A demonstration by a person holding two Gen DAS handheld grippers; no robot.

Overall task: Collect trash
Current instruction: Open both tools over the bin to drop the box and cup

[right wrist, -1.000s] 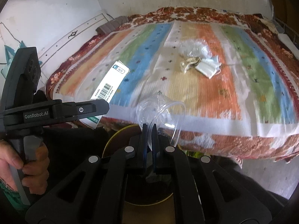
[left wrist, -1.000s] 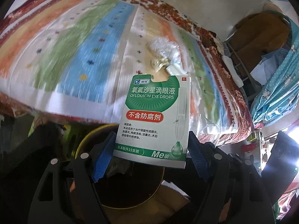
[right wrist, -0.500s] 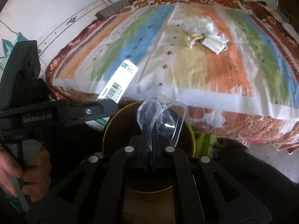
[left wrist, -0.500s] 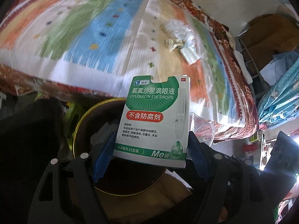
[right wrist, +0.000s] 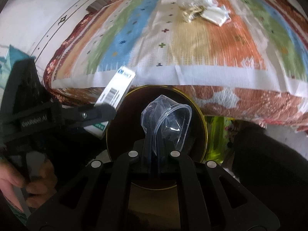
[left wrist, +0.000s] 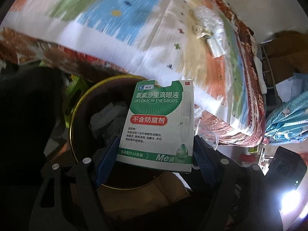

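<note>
Both loads hang over the bin [right wrist: 204, 123]: left gripper [left wrist: 154, 154] clamps the eye-drops box [left wrist: 157, 123], right gripper [right wrist: 154, 152] pinches what looks like a plastic cup [right wrist: 169, 119]. Next, release.

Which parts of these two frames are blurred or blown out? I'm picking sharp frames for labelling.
Left wrist: the striped bedspread is motion-smeared, the eye drops box in the left gripper stays sharp, and glare whites out the lower right corner. Right wrist: the bedspread streaks too, the clear plastic cup is crisp, and the foreground is dark.

Striped bedspread [right wrist: 192, 44] on bed, pale wall [right wrist: 38, 9], possibly tiled floor
</note>
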